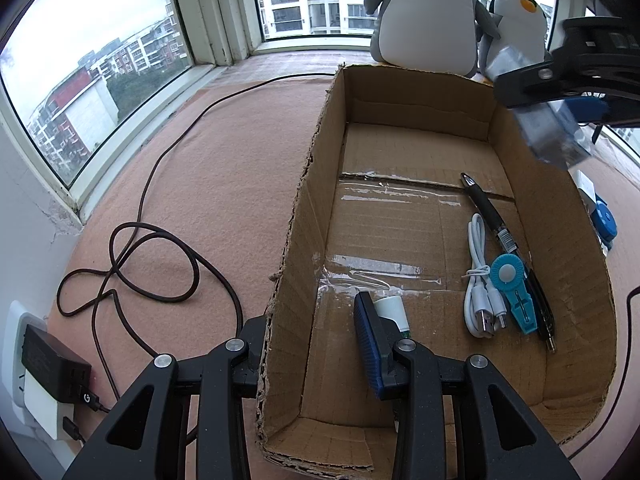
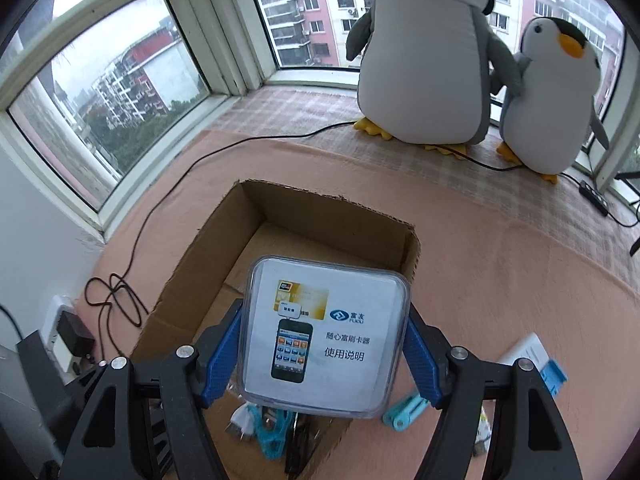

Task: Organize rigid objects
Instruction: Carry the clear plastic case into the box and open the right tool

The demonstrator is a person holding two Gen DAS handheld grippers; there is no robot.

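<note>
"富友 FUIOU", "随心富刷卡器" and "使用说明" on the clear plastic case's paper insert

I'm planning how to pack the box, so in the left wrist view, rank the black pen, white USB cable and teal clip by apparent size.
1. black pen, clearly the longest.
2. white USB cable, folded into a shorter bundle.
3. teal clip, smallest.
All lie together in the cardboard box, so nearness hardly skews it.

Clear plastic case with a printed card-reader leaflet, upright between the right gripper fingers, above the open cardboard box. On the box floor beneath: black pen, coiled white USB cable, teal clip, lying side by side.
</note>
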